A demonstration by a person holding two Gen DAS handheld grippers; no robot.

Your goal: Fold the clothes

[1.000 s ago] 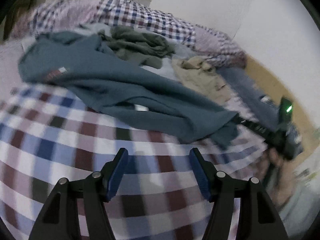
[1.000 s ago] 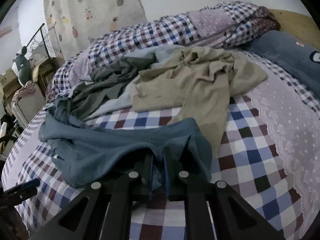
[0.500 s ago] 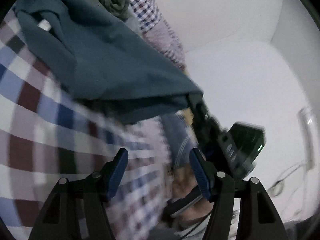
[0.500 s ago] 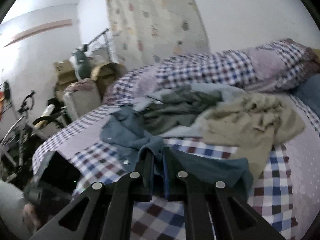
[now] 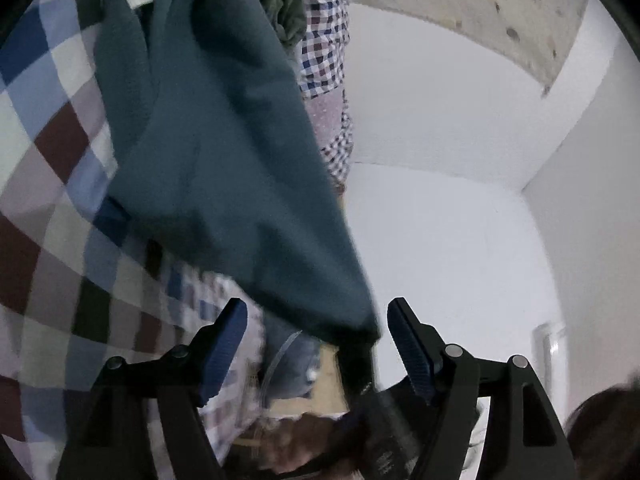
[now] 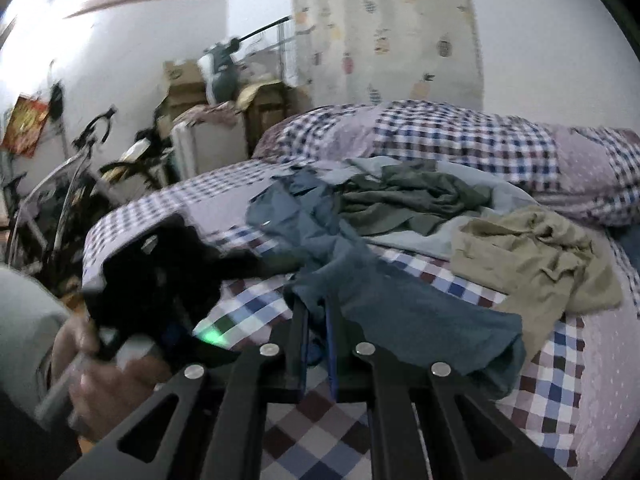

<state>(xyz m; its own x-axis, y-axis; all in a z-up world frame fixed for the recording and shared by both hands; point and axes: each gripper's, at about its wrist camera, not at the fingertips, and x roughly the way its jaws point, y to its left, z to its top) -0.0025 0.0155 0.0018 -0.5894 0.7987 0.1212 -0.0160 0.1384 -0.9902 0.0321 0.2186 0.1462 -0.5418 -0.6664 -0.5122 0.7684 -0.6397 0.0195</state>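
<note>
A teal blue garment [image 6: 404, 308] lies stretched over the checked bed, and my right gripper [image 6: 316, 306] is shut on its near edge. In the left wrist view the same garment [image 5: 224, 152] runs from the upper left down to a corner that hangs between my left gripper's [image 5: 316, 314] open blue fingers [image 5: 226, 336]. Nothing is pinched there. That view is rolled sideways. The left gripper's black body [image 6: 152, 276], with a green light on it, shows blurred at the left of the right wrist view, with a person's hand [image 6: 104, 376] holding it.
An olive garment [image 6: 412, 200], a khaki one [image 6: 532, 256] and a pale blue one [image 6: 416, 240] lie heaped further back on the bed [image 6: 560, 380]. A checked quilt [image 6: 460, 136] is bunched behind them. A bicycle [image 6: 80, 168] and boxes [image 6: 184, 88] stand left of the bed.
My left gripper has rolled sideways and swung toward the teal garment's held corner, still open. The right gripper has turned left with the teal edge still pinched.
</note>
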